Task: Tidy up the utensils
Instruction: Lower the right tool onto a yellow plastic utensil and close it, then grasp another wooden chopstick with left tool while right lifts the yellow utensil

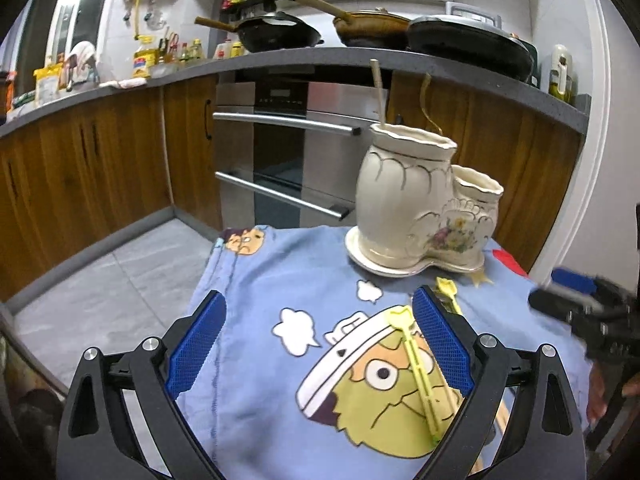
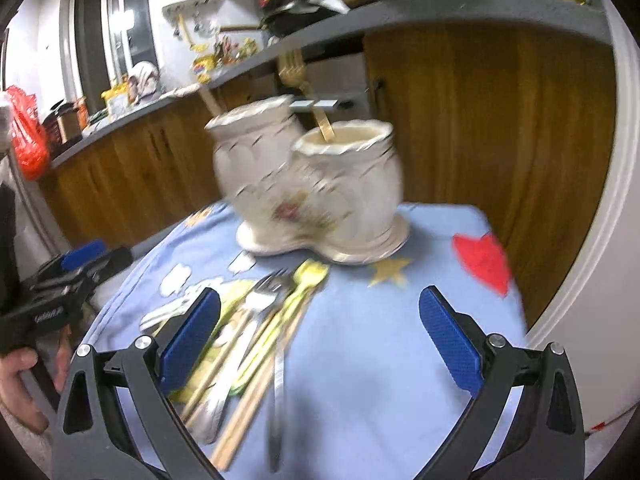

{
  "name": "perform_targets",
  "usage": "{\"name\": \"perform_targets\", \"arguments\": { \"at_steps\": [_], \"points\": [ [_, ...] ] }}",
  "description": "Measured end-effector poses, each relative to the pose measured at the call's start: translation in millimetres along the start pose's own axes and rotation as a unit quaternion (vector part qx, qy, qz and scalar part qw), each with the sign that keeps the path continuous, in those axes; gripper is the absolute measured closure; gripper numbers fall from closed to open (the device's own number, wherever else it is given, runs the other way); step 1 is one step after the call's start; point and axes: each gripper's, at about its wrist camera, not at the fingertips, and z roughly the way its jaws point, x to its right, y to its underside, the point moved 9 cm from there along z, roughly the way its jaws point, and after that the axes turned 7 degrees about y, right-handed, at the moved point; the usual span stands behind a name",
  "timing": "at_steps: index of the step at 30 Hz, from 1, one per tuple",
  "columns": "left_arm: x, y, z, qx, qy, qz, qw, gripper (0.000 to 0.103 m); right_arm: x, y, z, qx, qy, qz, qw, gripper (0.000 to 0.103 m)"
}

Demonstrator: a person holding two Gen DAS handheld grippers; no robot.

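Note:
A cream ceramic double-pot utensil holder (image 1: 420, 204) (image 2: 312, 184) stands at the far side of a blue cartoon cloth (image 1: 280, 292) (image 2: 360, 320). A pale stick (image 1: 377, 92) and a gold utensil (image 1: 426, 100) (image 2: 325, 124) stand in it. Yellow plastic utensils (image 1: 418, 364) (image 2: 280, 312), a silver fork (image 2: 260, 300) and wooden chopsticks (image 2: 256, 396) lie loose on the cloth. My left gripper (image 1: 320, 344) is open above the cloth, its right finger beside the yellow utensils. My right gripper (image 2: 320, 340) is open, just right of the utensil pile. The right wrist view is blurred.
The cloth-covered table ends close behind the holder. Beyond it are wooden cabinets (image 1: 80, 168), an oven (image 1: 280, 152) and a counter with pans (image 1: 280, 32). Grey floor (image 1: 100, 280) lies to the left. The other gripper shows at the edge of each view (image 1: 592, 312) (image 2: 60, 292).

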Motion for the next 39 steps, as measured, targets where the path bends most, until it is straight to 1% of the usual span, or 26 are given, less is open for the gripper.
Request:
{"name": "perform_targets", "arguments": {
  "at_steps": [3, 7, 10, 13, 15, 16, 18, 19, 21, 24, 26, 28, 29, 30, 32, 35, 39],
  "points": [
    [-9.7, 2.7, -1.5, 0.004, 0.008, -0.019, 0.9998, 0.008, -20.1, 10.2, 4.6, -0.016, -0.004, -0.019, 1.0, 0.005],
    [-16.2, 8.7, 0.1, 0.004, 0.009, -0.02, 0.9998, 0.008, -46.2, 21.4, 12.3, -0.031, -0.007, -0.042, 0.999, 0.005],
    [-24.2, 11.9, 1.0, 0.004, 0.01, -0.027, 0.9996, 0.007, -69.8, 29.3, 22.2, -0.053, -0.015, -0.061, 0.997, 0.009],
    [-31.7, 10.7, -0.7, 0.01, 0.019, -0.049, 0.9986, 0.006, -88.4, 35.3, 34.9, -0.074, -0.008, -0.084, 0.994, 0.019],
    [-33.5, 9.9, -1.2, 0.013, 0.025, -0.06, 0.9978, 0.005, -96.3, 37.6, 43.4, -0.089, 0.002, -0.092, 0.992, 0.033],
    [-33.7, 9.8, -1.2, 0.014, 0.027, -0.062, 0.9976, 0.005, -98.8, 38.8, 47.2, -0.096, 0.003, -0.093, 0.991, 0.036],
    [-32.9, 10.0, -0.7, 0.013, 0.032, -0.065, 0.9973, 0.005, -101.5, 39.7, 55.1, -0.111, 0.007, -0.092, 0.99, 0.048],
    [-32.0, 10.0, -0.5, 0.013, 0.035, -0.065, 0.9972, 0.005, -101.3, 39.5, 58.1, -0.116, 0.009, -0.09, 0.989, 0.051],
    [-32.1, 9.5, -1.8, 0.015, 0.037, -0.065, 0.9971, 0.005, -101.1, 40.4, 64.2, -0.128, 0.01, -0.082, 0.988, 0.062],
    [-33.3, 8.9, -1.3, 0.017, 0.038, -0.072, 0.9966, 0.005, -102.0, 40.3, 71.0, -0.134, 0.026, -0.091, 0.986, 0.072],
    [-34.0, 9.5, 0.1, 0.015, 0.042, -0.081, 0.9958, 0.005, -104.6, 41.4, 76.2, -0.142, 0.025, -0.089, 0.985, 0.072],
    [-34.8, 10.1, 1.0, 0.012, 0.046, -0.087, 0.9951, 0.005, -107.3, 39.4, 78.6, -0.138, 0.036, -0.1, 0.985, 0.072],
    [-35.1, 10.3, 0.9, 0.012, 0.047, -0.088, 0.995, 0.005, -108.7, 38.6, 79.7, -0.137, 0.037, -0.102, 0.985, 0.075],
    [-35.0, 10.5, 0.9, 0.013, 0.046, -0.087, 0.995, 0.005, -109.9, 38.0, 80.5, -0.136, 0.036, -0.104, 0.985, 0.082],
    [-34.9, 10.4, 1.2, 0.013, 0.044, -0.084, 0.9954, 0.005, -111.1, 37.7, 80.1, -0.134, 0.036, -0.105, 0.985, 0.09],
    [-34.3, 10.9, 2.9, 0.011, 0.042, -0.08, 0.9959, 0.005, -107.9, 36.8, 79.6, -0.131, 0.025, -0.089, 0.987, 0.092],
    [-34.7, 13.1, 5.7, 0.006, 0.038, -0.076, 0.9964, 0.005, -99.3, 23.0, 63.8, -0.108, 0.006, -0.066, 0.992, 0.093]
  ]
}}
